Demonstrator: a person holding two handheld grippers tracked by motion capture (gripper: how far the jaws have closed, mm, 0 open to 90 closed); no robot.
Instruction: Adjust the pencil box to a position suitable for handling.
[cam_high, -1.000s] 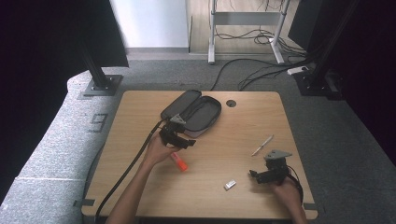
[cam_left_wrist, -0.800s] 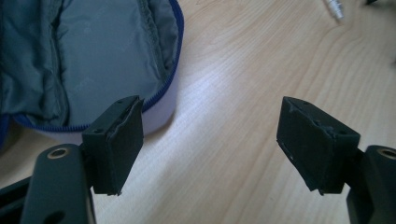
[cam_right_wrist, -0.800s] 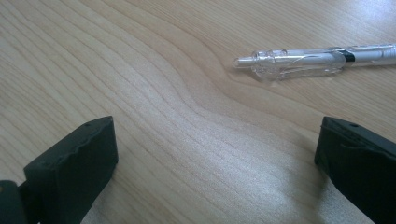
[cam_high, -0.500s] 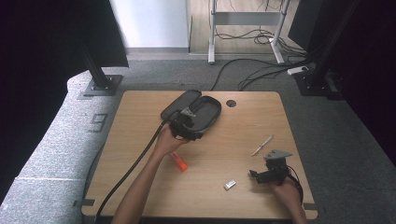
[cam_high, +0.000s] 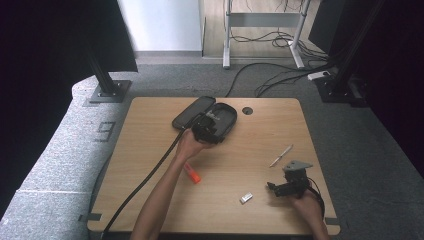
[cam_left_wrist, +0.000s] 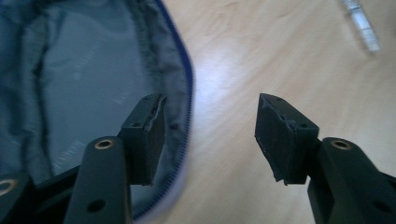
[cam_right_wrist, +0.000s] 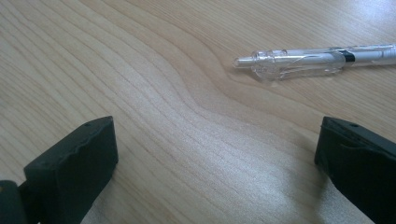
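Observation:
An open black pencil case (cam_high: 186, 114) lies at the back middle of the wooden table (cam_high: 150, 150). My left gripper (cam_high: 214, 128) hovers over the case's right half, open and holding nothing. In the left gripper view, my left gripper (cam_left_wrist: 210, 135) straddles the zipped rim, with the case's grey lining (cam_left_wrist: 79, 79) to the left. My right gripper (cam_high: 275, 187) rests near the front right of the table, open and empty. Beyond the wide-apart jaws of my right gripper (cam_right_wrist: 215, 154) lies a clear pen (cam_right_wrist: 317, 59) on the wood.
An orange marker (cam_high: 192, 173) lies beside the left forearm. A small white eraser (cam_high: 245, 198) sits left of the right gripper, and the pen (cam_high: 281, 155) lies behind it. A round cable hole (cam_high: 247, 110) is right of the case. Cables and stands surround the table.
My left gripper has moved away from the orange marker, forward to the open case. The marker stays on the table. The right gripper has not moved.

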